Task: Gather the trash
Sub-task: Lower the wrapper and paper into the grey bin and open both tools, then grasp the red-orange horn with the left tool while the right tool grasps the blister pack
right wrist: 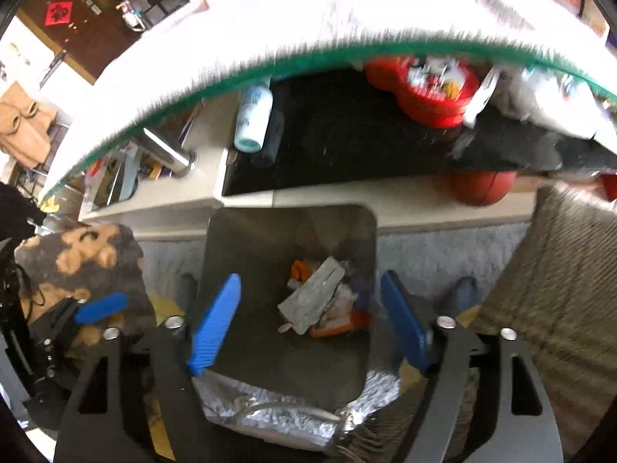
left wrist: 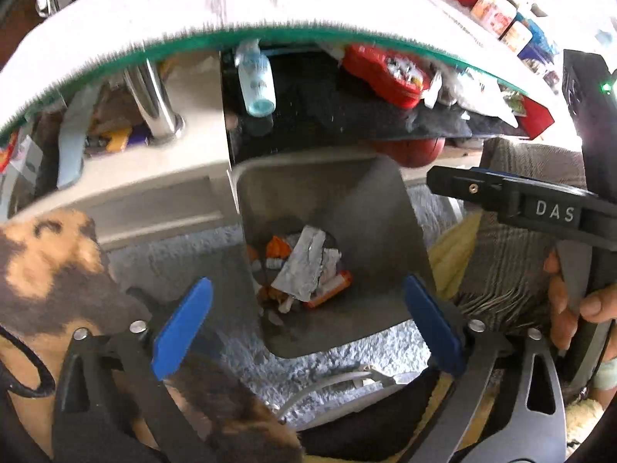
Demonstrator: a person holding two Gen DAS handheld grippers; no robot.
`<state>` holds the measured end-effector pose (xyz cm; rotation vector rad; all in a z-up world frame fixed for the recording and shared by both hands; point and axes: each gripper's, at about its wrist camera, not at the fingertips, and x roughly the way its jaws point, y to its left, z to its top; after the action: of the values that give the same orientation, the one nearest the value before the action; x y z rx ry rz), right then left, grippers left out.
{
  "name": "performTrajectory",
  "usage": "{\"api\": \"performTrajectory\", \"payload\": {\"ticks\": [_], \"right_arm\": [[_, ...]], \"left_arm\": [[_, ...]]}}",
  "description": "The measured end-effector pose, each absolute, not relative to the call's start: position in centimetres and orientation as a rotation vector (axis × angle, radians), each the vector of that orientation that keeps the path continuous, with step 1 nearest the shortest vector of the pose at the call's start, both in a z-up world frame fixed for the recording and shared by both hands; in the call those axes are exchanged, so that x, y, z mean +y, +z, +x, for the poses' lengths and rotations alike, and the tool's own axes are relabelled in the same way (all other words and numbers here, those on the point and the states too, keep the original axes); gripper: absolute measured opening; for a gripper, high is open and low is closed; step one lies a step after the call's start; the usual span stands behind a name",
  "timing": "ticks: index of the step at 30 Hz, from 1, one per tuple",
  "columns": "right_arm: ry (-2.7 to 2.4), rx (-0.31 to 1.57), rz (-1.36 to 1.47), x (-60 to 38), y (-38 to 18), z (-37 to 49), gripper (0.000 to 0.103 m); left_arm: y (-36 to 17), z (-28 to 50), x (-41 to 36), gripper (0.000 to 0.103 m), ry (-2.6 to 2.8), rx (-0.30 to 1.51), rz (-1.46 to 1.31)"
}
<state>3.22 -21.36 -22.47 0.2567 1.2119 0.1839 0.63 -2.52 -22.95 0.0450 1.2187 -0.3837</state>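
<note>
A grey trash bin (left wrist: 347,193) stands on the pale carpet below the glass table; it also shows in the right wrist view (right wrist: 246,247). Inside it lie a silver foil wrapper (left wrist: 304,266), also in the right wrist view (right wrist: 312,301), and orange and white wrappers (left wrist: 327,289). My left gripper (left wrist: 308,328) hangs open and empty above the bin's mouth. My right gripper (right wrist: 308,328) is open and empty above the same bin. The right gripper's black body (left wrist: 540,204) shows at the right of the left wrist view.
A glass table with a green edge (left wrist: 270,34) spans the top, with a white cloth on it. Under it sit a blue bottle (left wrist: 256,81), a red tin (left wrist: 385,73) and a basketball (right wrist: 482,189). A brown patterned cushion (left wrist: 50,262) lies left, a striped blanket (right wrist: 559,270) right.
</note>
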Motion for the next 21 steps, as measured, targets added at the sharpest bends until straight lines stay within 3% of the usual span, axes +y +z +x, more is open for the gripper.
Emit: {"api": "performTrajectory", "payload": {"ticks": [13,21], "right_arm": [[0.165,0.993,0.193,-25.2,-11.9,7.8,0.091],[0.161,0.948,0.142,-25.4,-9.1,13.4,0.091]], "left_arm": [[-13.8,5.3,0.9,0.095,-0.307,1.016,0.043],[-11.2,10.8,0.9,0.095,-0.296,0.981,0.076]]}}
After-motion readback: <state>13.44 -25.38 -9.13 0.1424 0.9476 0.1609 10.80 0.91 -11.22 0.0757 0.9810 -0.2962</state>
